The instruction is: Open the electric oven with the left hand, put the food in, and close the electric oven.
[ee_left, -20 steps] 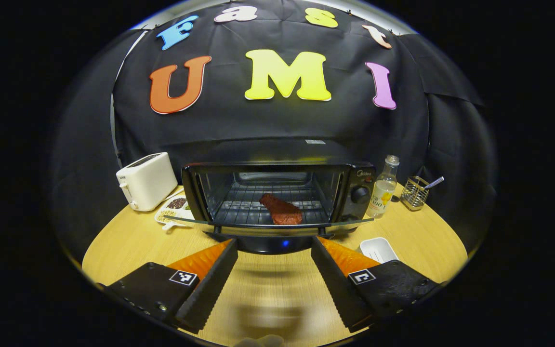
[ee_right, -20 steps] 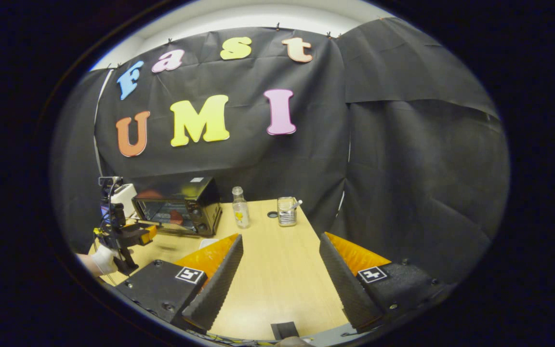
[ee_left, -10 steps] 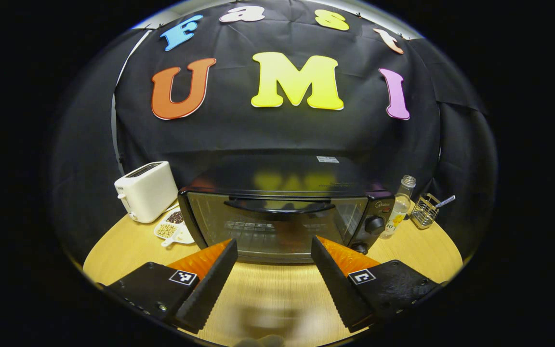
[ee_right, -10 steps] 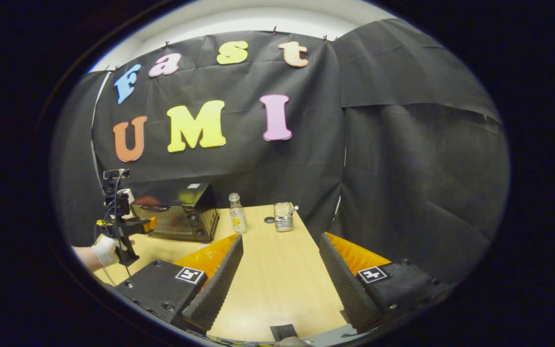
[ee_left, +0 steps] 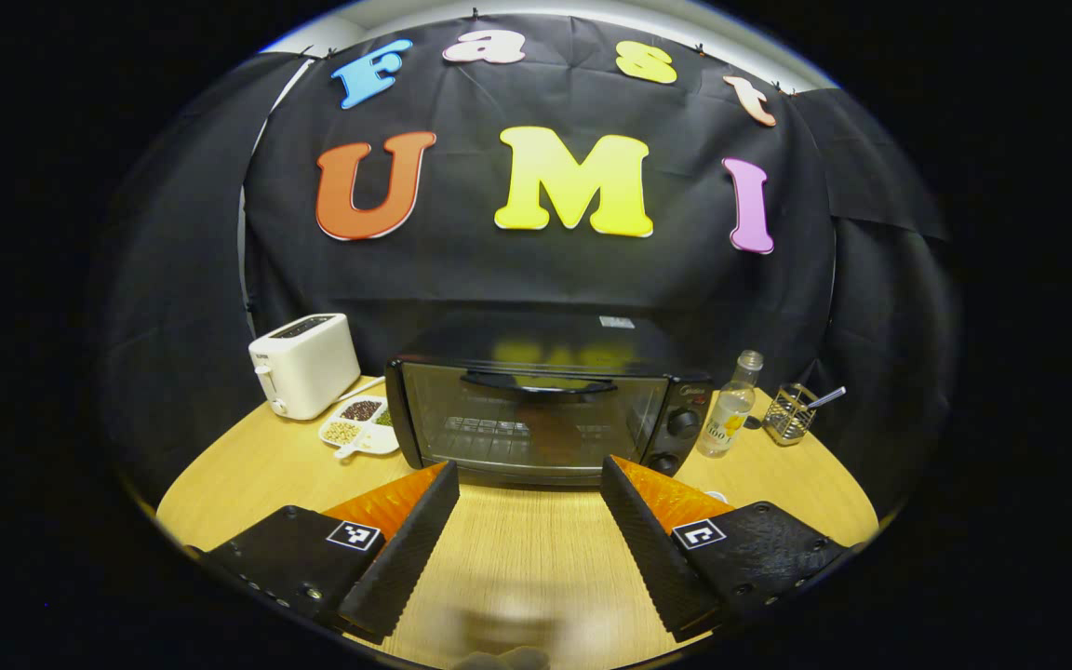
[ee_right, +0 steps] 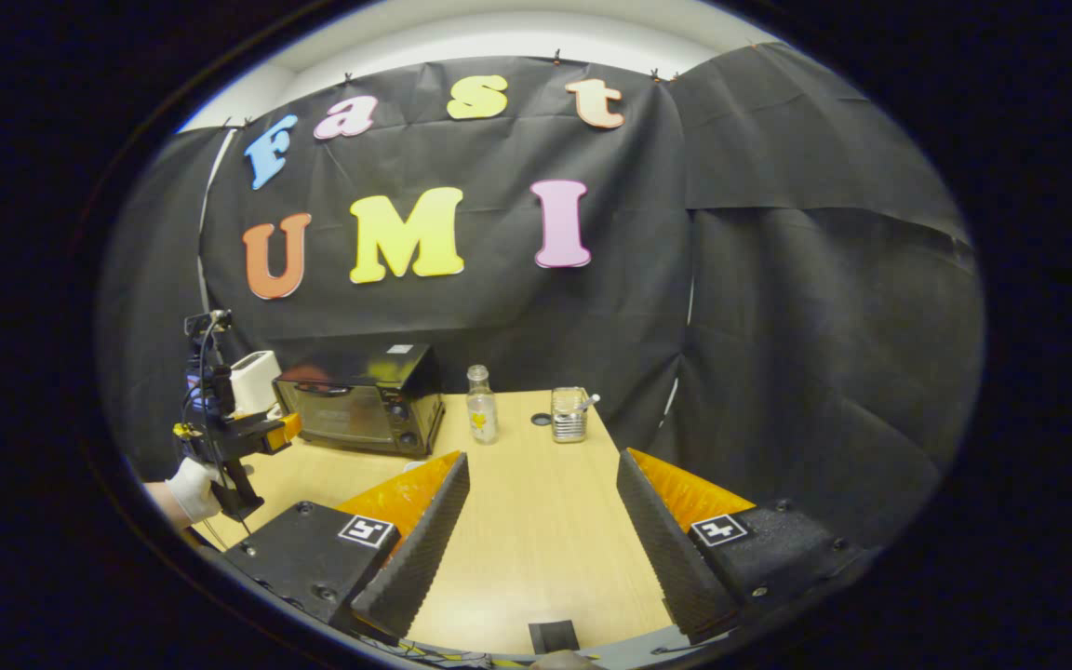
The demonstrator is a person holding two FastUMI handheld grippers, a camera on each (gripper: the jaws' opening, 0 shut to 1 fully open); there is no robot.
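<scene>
Left gripper (ee_left: 529,540) level, fingers apart and empty, facing the electric oven (ee_left: 545,409), door shut, near the table's (ee_left: 247,475) far edge. Food dimly visible inside through the glass. Right gripper (ee_right: 541,530) fingers apart, empty, over the near edge. Gloved hand (ee_right: 194,489) grips the left gripper's handle. One toaster (ee_left: 303,365), one bottle (ee_left: 728,417), one wire holder (ee_left: 787,415), one divided dish (ee_left: 357,430).

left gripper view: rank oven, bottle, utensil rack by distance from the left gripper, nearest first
From the left gripper:
1. Oven, straight ahead, door shut.
2. Bottle, just right of the oven.
3. Utensil rack, farther right, near the table's edge.
</scene>
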